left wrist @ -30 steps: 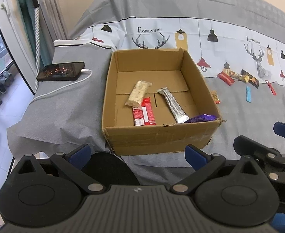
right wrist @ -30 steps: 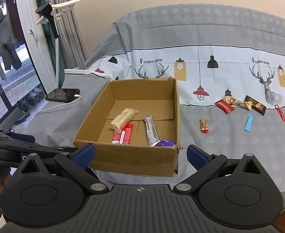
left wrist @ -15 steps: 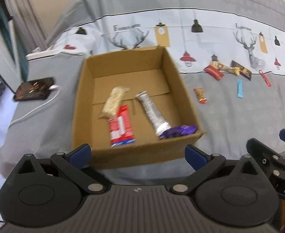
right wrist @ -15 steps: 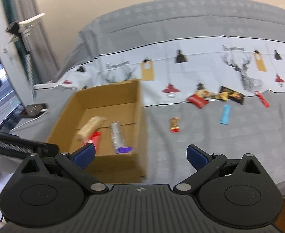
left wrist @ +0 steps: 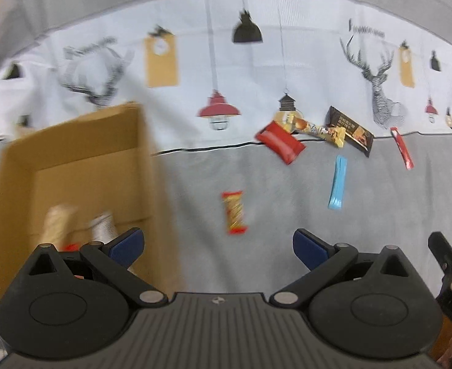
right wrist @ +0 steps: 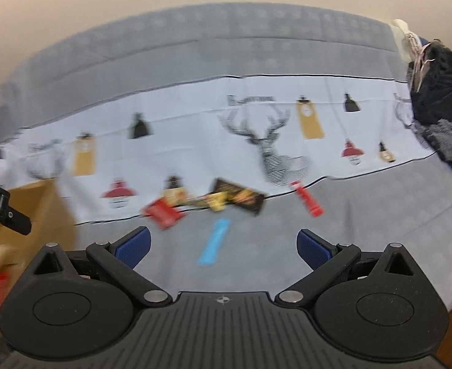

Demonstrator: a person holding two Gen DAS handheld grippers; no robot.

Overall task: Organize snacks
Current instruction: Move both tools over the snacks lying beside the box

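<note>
Both grippers, left gripper [left wrist: 216, 243] and right gripper [right wrist: 223, 244], are spread wide and empty above the grey cloth [left wrist: 272, 215], so the right should settle squarely over the blue stick snack [right wrist: 214, 242] lying flat ahead, well apart from the cardboard box [left wrist: 146, 160], before pinching.

Black hand-held gripper [left wrist: 216, 243], blue fingertips [left wrist: 127, 243]

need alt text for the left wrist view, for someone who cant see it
An open left gripper hovers empty over a grey patterned cloth, aimed at a small orange snack. Further off lie a blue stick, a red packet, a gold candy, a dark bar and a red stick; a cardboard box holding snacks sits left.
</note>
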